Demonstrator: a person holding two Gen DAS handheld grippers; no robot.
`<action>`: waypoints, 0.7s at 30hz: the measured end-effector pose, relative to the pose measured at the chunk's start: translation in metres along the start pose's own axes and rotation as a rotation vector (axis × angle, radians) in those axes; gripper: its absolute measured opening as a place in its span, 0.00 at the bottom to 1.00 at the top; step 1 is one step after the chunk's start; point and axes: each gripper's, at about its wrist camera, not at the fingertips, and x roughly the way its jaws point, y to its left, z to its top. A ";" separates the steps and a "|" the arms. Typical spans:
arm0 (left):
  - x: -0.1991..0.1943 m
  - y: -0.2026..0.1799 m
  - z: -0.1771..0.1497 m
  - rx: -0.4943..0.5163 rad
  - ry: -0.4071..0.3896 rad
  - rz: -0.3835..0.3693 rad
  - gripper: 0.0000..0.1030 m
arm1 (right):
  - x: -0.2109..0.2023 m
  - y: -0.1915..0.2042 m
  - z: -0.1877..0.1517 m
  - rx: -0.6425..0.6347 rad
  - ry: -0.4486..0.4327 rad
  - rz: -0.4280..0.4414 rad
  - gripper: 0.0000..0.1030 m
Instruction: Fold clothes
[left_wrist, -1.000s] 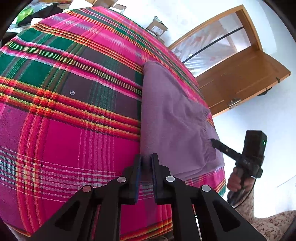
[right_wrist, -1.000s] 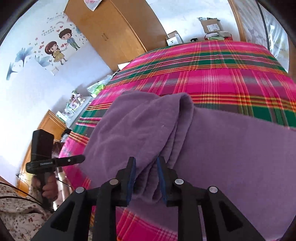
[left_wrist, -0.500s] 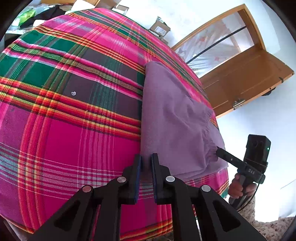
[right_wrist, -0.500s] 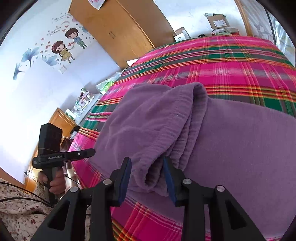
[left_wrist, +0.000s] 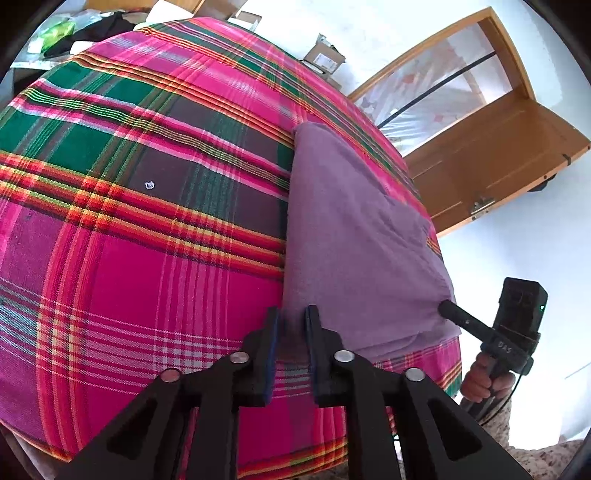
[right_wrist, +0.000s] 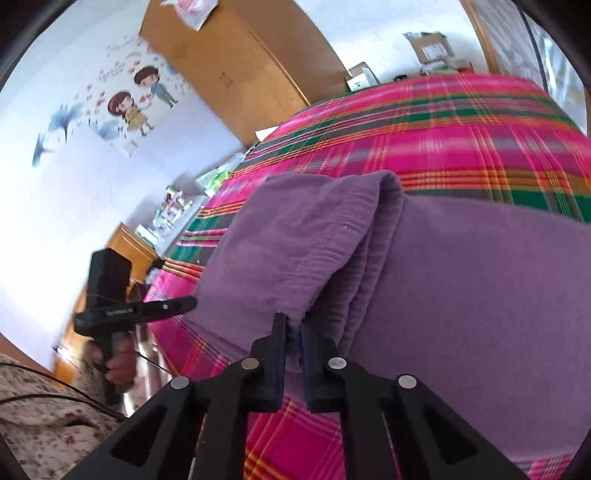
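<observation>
White letters "DAS" stand on the right gripper (left_wrist: 448, 312) body in the left view; the left gripper (right_wrist: 186, 304) print is too blurred.

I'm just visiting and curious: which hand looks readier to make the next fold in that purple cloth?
Probably the right. The right gripper has just closed on a bunched fold of the purple cloth, while the left gripper has loosened at its near edge.

right tongs (right_wrist: 293, 328) closed on purple garment (right_wrist: 461, 288)
</observation>
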 end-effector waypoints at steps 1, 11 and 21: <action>0.000 -0.001 0.000 0.002 -0.001 0.002 0.17 | 0.004 -0.001 -0.002 0.002 0.016 -0.020 0.07; -0.002 -0.003 -0.002 0.007 -0.002 0.013 0.17 | -0.001 0.017 0.003 -0.052 -0.012 -0.130 0.18; -0.001 -0.001 -0.002 -0.004 -0.004 -0.004 0.17 | 0.046 0.041 0.051 -0.239 -0.103 -0.302 0.32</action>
